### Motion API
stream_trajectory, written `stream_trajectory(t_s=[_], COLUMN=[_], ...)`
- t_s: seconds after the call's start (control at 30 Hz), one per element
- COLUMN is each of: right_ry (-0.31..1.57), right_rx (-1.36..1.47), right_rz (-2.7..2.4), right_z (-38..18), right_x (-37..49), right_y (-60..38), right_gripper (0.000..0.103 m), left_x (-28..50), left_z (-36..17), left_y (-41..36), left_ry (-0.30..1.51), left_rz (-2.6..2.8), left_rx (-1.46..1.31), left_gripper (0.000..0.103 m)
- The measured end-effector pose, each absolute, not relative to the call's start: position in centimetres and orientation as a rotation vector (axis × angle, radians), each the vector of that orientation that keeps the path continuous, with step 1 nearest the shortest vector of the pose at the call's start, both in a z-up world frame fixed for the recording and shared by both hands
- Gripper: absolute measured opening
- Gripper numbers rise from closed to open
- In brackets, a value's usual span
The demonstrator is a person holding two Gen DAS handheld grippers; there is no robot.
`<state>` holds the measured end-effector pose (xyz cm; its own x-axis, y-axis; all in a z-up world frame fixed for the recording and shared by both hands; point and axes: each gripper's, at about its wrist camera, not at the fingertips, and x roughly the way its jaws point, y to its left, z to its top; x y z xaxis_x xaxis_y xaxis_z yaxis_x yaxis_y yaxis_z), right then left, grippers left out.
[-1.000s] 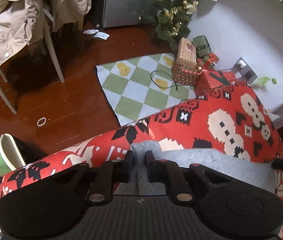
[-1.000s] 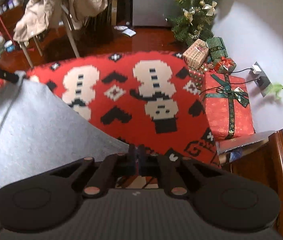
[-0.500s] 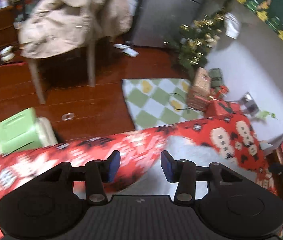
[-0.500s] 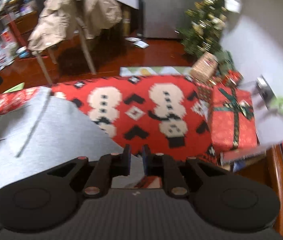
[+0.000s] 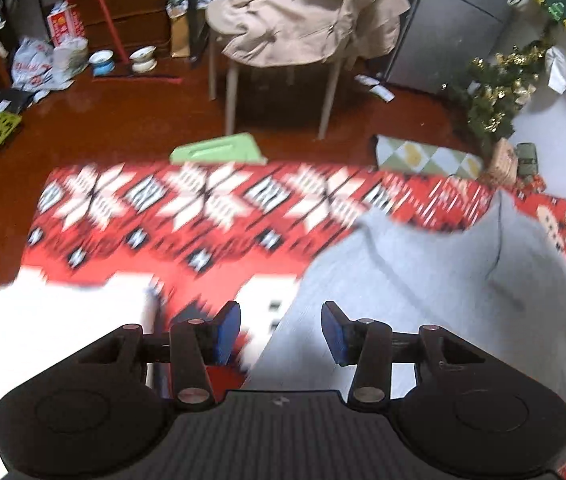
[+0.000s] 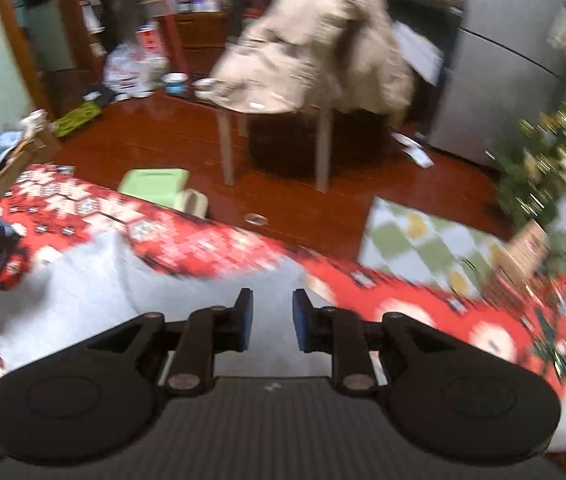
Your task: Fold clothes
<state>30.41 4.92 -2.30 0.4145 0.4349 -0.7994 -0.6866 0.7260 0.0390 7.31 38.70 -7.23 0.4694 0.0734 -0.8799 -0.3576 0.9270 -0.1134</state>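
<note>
The left tool [image 5: 281,332] is released, its blue pads [image 5: 227,330] spread wide with nothing between them, hovering above the near edge of a grey garment [image 5: 443,280]. The garment lies on a red patterned cloth [image 5: 203,208] covering the worktop, and takes up the right part of the left wrist view; its far edge is rumpled. To its left, near the tool, lies a white item [image 5: 67,320] too blurred to identify. The right tool [image 6: 269,320] is also released, jaws apart by a narrower gap and holding nothing, above the same grey garment [image 6: 83,292], which here reaches from the tool toward the left. Beyond the worktop, on the dark red floor, stands a chair draped with a beige coat [image 5: 307,12]; a green-checked rug [image 6: 423,240] lies at the far right. Both views are motion-blurred.
</note>
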Motion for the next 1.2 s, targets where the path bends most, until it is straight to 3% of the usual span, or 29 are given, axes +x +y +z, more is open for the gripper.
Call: stream_trajectory(t_s=[0.33,0.77,0.83,0.87,0.9,0.93,1.07,1.2], right_ry=[0.915,1.013,1.029,1.041,1.054,1.063,1.041,0.957], right_rx=[-0.413,-0.469,-0.483,-0.493,-0.501,-0.506,-0.487,-0.459], right_rz=[0.961,1.041,1.061,1.068,1.068,1.063,1.075,1.022], right_z=[-7.4,-13.7,-14.5,-15.0,-15.5,-15.8,-15.9,-14.6], right_x=[29.6,31.7,31.9,31.9,32.0,32.0,31.5,31.3], right_y=[21.5,27.7,28.2,28.5,28.8,29.0,29.1,28.6], right_gripper=[0.024,0.031,0.031,0.031,0.031,0.031,0.006,0.005], left_x=[0.0,-0.6,-0.5,-0.6,-0.6,-0.6,-0.9,-0.8], left_z=[-10.7,-14.0,-14.0,-14.0,-14.0,-14.1,-12.6,-11.8], left_y=[37.7,38.5,38.5,38.5,38.5,38.4,37.9,38.2], left_ry=[1.085,0.990,0.969,0.964,0.959,0.955,0.907,0.880], left_rz=[0.508,0.669,0.688,0.699,0.708,0.713,0.746,0.763], left_rx=[-0.418,-0.688,-0.695,-0.697,-0.698,-0.700,-0.621,-0.573], left_gripper=[0.040,0.038,0.030,0.023,0.007,0.005,0.004,0.004])
